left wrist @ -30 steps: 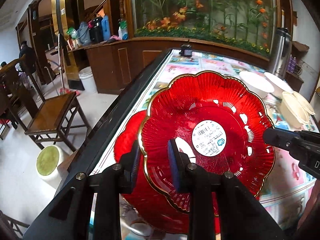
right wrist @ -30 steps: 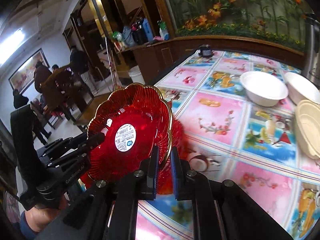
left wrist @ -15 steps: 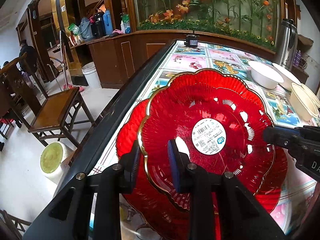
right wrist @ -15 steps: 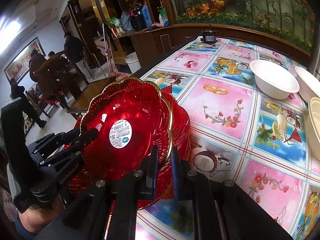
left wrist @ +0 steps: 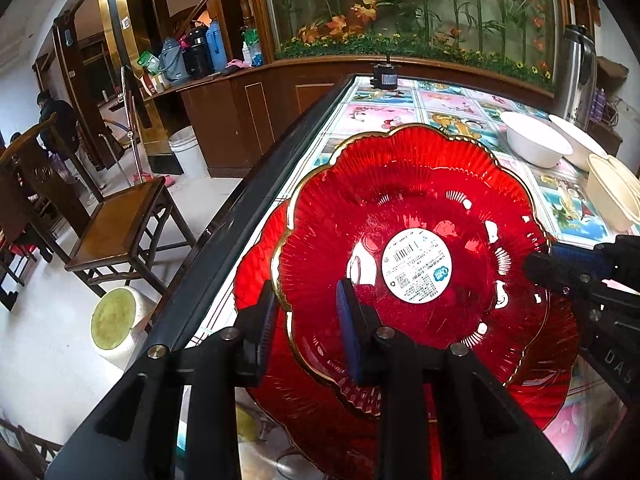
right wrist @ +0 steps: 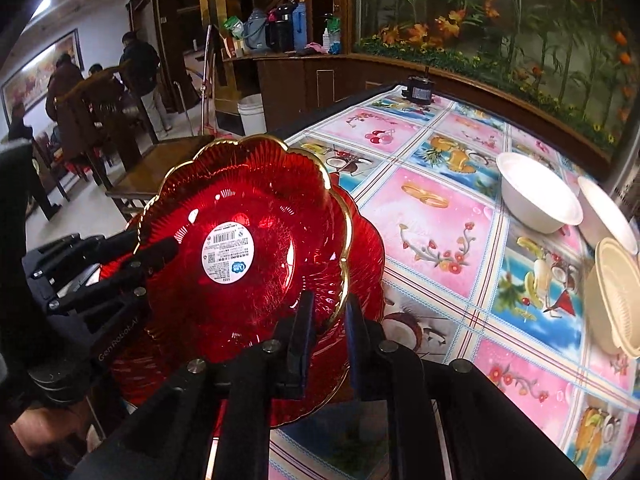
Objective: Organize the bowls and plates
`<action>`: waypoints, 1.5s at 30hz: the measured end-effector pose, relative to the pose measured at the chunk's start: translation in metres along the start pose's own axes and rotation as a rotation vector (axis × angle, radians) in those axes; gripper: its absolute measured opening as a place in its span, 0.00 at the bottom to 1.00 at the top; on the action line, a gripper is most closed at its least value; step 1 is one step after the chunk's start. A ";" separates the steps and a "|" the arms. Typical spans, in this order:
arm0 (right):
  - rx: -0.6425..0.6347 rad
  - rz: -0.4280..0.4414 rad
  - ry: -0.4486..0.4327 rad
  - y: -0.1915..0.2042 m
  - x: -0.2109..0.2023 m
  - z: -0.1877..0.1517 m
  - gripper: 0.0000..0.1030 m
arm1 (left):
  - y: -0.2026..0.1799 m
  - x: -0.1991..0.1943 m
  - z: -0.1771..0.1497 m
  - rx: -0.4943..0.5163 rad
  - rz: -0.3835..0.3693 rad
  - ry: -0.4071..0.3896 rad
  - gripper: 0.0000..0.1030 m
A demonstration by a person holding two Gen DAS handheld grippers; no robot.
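Stacking step: top red plate (left wrist: 408, 240) rests on the red plate below (right wrist: 364, 248), near left bench (right wrist: 440, 216) edge. Left gripper (left wrist: 306, 320) pinches its rim; right gripper (right wrist: 326, 320) has just been easing apart (rim between the jaws). Next: release, withdraw without dragging.

Showing two red scalloped plates (left wrist: 420, 208), one stacked over the other (left wrist: 256, 264). Two white bowls (right wrist: 536, 196) (right wrist: 608, 216) sitting on the table (right wrist: 440, 224), plus a cream bowl stack (right wrist: 620, 300), count unclear. Two grippers (left wrist: 306, 324) (right wrist: 326, 324).
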State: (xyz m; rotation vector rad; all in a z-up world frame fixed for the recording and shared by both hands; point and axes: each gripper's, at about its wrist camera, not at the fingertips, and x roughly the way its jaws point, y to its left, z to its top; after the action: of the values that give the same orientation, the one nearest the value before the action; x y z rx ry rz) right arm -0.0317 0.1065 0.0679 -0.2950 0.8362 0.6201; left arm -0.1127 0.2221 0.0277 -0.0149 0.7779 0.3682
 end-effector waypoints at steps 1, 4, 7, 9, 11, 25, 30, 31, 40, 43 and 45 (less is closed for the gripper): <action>-0.008 -0.006 0.003 0.001 0.000 0.000 0.14 | -0.001 0.000 0.000 0.005 0.004 0.002 0.26; -0.023 -0.020 0.012 0.003 0.001 0.001 0.15 | -0.002 0.001 -0.001 0.011 0.013 0.011 0.29; -0.046 -0.039 0.022 0.006 0.002 0.002 0.15 | -0.003 0.001 0.000 0.019 0.019 0.018 0.31; -0.065 -0.056 0.028 0.009 0.004 0.002 0.16 | -0.006 0.002 0.000 0.033 0.015 0.028 0.37; -0.078 -0.068 0.037 0.011 0.005 0.003 0.16 | -0.009 0.002 0.000 0.047 0.014 0.036 0.45; -0.101 -0.076 0.039 0.014 0.008 0.006 0.22 | -0.014 -0.002 0.002 0.067 0.019 0.017 0.66; -0.080 -0.058 0.019 0.010 0.000 0.009 0.22 | -0.012 -0.005 0.003 0.061 0.013 0.018 0.66; -0.077 -0.055 0.014 0.010 -0.003 0.010 0.22 | -0.012 -0.006 0.003 0.060 0.014 0.017 0.66; 0.018 -0.004 -0.032 -0.013 -0.026 0.013 0.22 | -0.002 -0.012 0.006 0.037 0.026 -0.004 0.66; 0.057 0.014 -0.037 -0.023 -0.031 0.011 0.22 | 0.005 -0.015 0.008 0.022 0.037 -0.011 0.66; 0.081 0.026 -0.038 -0.030 -0.033 0.009 0.22 | 0.009 -0.016 0.010 0.010 0.039 -0.015 0.66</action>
State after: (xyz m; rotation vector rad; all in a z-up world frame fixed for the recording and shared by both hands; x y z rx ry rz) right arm -0.0248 0.0741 0.0992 -0.1983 0.8272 0.6130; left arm -0.1197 0.2266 0.0470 0.0128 0.7660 0.4009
